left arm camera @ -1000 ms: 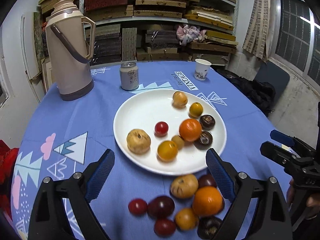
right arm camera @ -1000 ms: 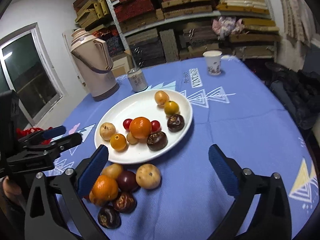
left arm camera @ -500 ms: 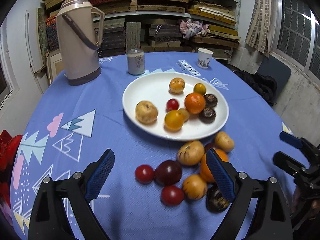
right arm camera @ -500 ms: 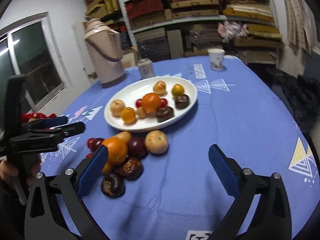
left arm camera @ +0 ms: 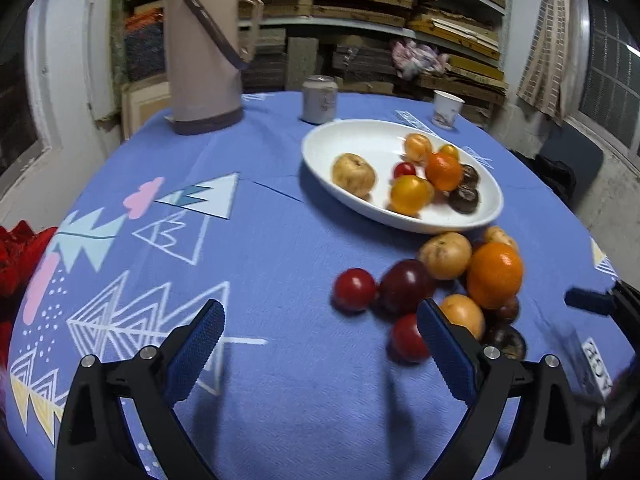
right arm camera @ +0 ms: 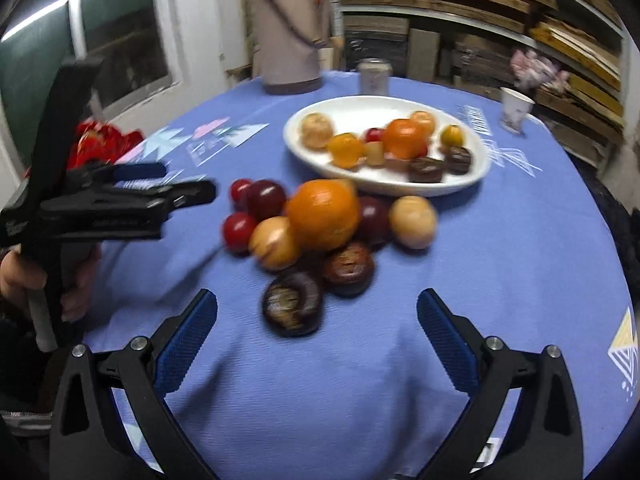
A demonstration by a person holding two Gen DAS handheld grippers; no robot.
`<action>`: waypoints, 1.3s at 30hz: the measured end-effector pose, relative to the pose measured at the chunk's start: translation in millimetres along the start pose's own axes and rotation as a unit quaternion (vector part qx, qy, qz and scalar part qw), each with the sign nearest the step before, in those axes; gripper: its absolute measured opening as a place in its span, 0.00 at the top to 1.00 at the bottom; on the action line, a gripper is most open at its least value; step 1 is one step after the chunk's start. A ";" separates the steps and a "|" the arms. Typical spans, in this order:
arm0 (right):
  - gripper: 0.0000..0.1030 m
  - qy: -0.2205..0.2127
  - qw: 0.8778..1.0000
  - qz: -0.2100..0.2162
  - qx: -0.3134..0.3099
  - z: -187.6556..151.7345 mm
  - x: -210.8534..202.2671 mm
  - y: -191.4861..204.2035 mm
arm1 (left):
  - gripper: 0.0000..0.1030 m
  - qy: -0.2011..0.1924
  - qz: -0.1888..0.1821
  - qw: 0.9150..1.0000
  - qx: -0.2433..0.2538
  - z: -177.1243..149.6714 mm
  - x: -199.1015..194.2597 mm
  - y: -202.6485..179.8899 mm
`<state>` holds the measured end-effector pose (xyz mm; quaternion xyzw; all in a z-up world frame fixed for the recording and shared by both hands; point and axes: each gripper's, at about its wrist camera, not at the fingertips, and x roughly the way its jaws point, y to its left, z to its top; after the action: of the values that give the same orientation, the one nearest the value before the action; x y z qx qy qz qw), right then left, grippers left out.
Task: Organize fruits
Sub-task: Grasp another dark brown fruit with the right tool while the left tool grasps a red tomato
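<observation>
Beside the white plate (left arm camera: 404, 222) on the blue tablecloth (left arm camera: 260, 248), a loose pile of fruit (right arm camera: 316, 224) is waiting to be sorted; both claws are hanging empty near it; the left gripper (left arm camera: 320, 350), its jaws having just been widening, is gaping fully; the right gripper (right arm camera: 316, 334) is standing wide open too, facing a dark fruit (right arm camera: 292, 304) nearest it; seemingly the approach step, with a descent and a gentle pinch on one piece needed next.

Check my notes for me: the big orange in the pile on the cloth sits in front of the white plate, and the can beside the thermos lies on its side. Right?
One slip. The can stands upright, not on its side; the left wrist view shows it beside the thermos. The rest holds: the big orange is in the pile on the cloth, in front of the white plate.
</observation>
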<state>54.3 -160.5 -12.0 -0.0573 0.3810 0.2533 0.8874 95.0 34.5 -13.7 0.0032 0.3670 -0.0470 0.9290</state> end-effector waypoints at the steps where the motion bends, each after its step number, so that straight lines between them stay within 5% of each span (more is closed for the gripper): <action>1: 0.09 0.005 1.000 0.003 -0.009 0.7 3.0 6.0 | 0.05 -0.003 -0.001 1.000 -0.002 -1.0 0.6 1.2; 4: 0.23 0.020 0.999 0.009 -0.022 2.6 11.6 15.5 | 0.05 0.010 -0.017 1.000 -0.004 -2.8 5.6 2.2; 12: 0.30 0.051 0.998 0.000 -0.022 3.1 35.7 22.8 | 0.05 0.021 -0.037 0.999 -0.008 -6.7 8.9 3.2; 19: 0.58 0.065 0.998 -0.016 -0.006 0.5 44.6 16.4 | 0.05 0.027 -0.054 0.998 -0.009 -7.6 10.9 1.9; 36: 0.54 0.036 0.999 0.007 0.009 -6.3 42.2 10.1 | 0.06 0.027 -0.072 0.994 0.077 -13.9 9.7 -29.5; 39: 0.52 0.032 0.999 0.019 0.019 -6.7 41.3 6.7 | 0.17 0.041 -0.074 0.993 0.083 -14.8 15.2 -32.3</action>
<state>70.6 -139.9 -45.2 -0.0410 0.4154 0.2609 0.8704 93.0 1.6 -33.9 0.0553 0.3990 -0.1458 0.9036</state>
